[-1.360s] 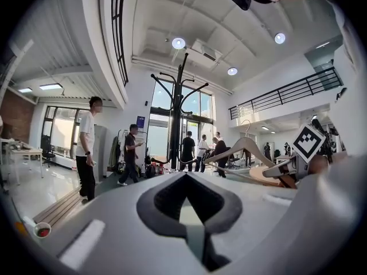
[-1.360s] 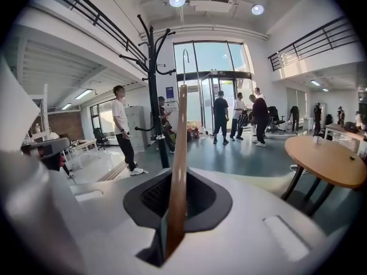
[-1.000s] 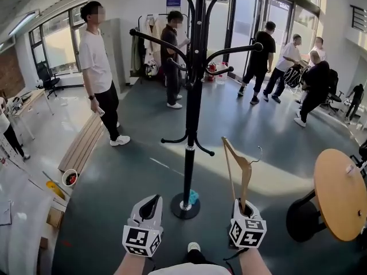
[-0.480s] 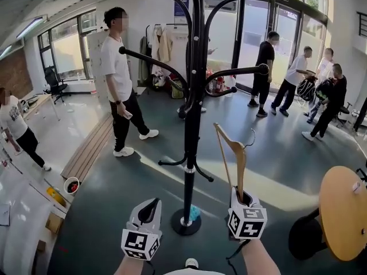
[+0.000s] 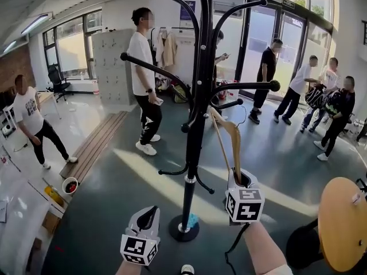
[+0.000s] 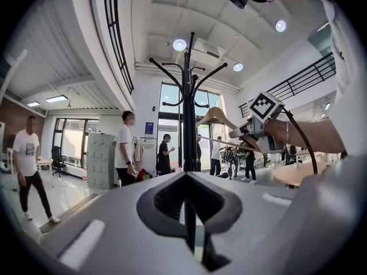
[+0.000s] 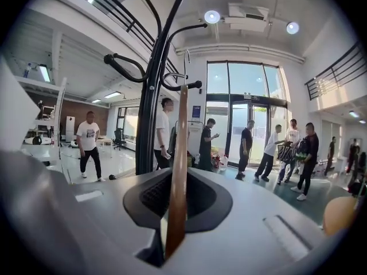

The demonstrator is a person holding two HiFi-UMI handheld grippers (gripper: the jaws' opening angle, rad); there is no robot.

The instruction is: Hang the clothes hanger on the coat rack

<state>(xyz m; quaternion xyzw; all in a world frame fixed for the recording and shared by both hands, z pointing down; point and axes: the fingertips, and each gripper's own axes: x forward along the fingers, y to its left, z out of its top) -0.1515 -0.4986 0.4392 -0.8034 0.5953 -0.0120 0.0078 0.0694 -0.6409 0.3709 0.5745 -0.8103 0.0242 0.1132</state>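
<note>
The black coat rack [image 5: 194,130] stands just ahead on a round base, its curved arms spreading at head height. My right gripper [image 5: 241,179] is shut on the lower end of a wooden hanger [image 5: 231,135] and holds it upright just right of the pole. The hanger's top reaches the rack's lower right arms [image 5: 243,87]; whether its hook touches one, I cannot tell. In the right gripper view the wooden bar [image 7: 178,165] rises from between the jaws beside the rack [image 7: 150,102]. My left gripper [image 5: 148,213] hangs low near the base, shut and empty.
A round wooden table [image 5: 342,221] stands at the right. Several people stand or walk behind the rack, the nearest [image 5: 145,79] left of the pole. Wooden planks [image 5: 94,145] and a small bucket [image 5: 70,185] lie on the floor at the left.
My right gripper has lifted the hanger up and nearer the rack's arms. The person in the white shirt has walked to the right behind the pole. The left gripper sits a little lower.
</note>
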